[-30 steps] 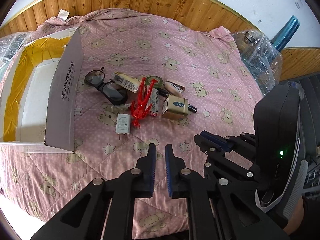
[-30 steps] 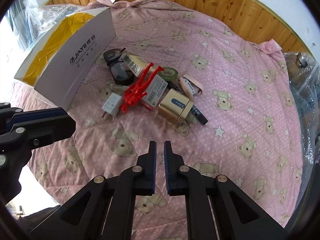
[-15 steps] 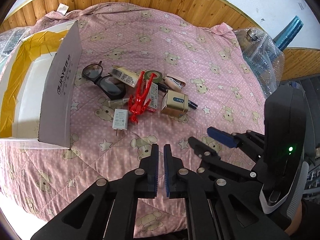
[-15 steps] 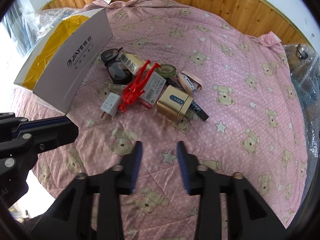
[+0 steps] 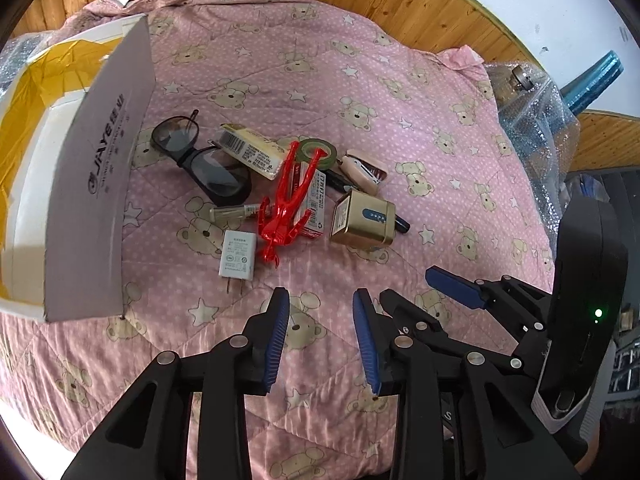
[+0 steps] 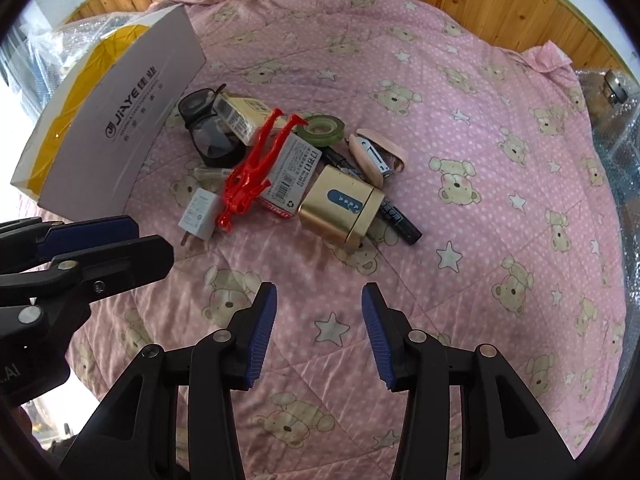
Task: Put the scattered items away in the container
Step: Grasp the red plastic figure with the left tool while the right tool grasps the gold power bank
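Both tools, the left tool (image 5: 320, 304) and the right tool (image 6: 318, 300), are hovering empty with jaws spread over the bed's (image 6: 500, 128) near edge. Scattered items are lying mid-bed, none boxed yet: charger (image 5: 238, 255), red figure (image 6: 256, 168), gold tin (image 6: 340, 208). The box (image 5: 96, 184) is sitting at the left edge. I'd be lowering onto the charger's narrow sides, it being nearest and clear of neighbours.

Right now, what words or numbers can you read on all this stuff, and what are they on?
"JiAYE", then two Chinese characters: grey flap of the yellow-lined cardboard box.
Recycling sign and barcode: white and red small carton; its print is too small.
White plug charger, gold rectangular tin, black marker pen: unreadable.
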### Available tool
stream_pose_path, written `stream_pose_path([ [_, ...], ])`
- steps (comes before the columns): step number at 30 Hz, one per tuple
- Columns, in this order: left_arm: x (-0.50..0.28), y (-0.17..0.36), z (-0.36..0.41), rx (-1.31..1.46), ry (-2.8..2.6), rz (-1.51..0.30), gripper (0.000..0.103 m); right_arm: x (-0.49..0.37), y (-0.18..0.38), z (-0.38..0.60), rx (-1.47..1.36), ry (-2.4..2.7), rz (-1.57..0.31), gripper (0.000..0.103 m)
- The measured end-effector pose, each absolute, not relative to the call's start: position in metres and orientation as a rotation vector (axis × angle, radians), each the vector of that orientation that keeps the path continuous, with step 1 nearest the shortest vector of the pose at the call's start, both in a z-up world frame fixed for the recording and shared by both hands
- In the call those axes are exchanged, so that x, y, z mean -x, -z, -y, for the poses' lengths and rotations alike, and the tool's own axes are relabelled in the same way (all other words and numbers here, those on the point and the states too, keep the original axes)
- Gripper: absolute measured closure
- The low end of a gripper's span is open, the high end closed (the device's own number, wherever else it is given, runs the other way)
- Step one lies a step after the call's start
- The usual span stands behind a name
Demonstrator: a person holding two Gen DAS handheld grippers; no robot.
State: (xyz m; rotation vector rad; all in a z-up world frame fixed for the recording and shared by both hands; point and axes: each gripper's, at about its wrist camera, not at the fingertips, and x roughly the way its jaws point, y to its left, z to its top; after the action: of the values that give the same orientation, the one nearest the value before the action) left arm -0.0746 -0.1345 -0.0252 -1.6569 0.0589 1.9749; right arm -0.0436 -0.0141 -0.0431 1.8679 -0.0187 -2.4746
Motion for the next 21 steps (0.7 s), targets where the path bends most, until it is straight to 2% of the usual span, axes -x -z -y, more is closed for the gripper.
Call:
stream_pose_path([
  [9,0.108,0.062,0.124,1.748,-1.945,-0.065,0.068,0.062,0.073,0.004,-1.961,2.391,0.072,0.055],
  [18,0.134,0.102,0.116,1.817,-1.888,-0.009,0.068,0.088,0.087,-0.028,-1.947,2.386,0.274,0.054],
  [21,0.140,0.115,0.110,1.839,-1.892,-0.030,0.068,0.100,0.097,-0.032,-1.949,2.352,0.318,0.051],
])
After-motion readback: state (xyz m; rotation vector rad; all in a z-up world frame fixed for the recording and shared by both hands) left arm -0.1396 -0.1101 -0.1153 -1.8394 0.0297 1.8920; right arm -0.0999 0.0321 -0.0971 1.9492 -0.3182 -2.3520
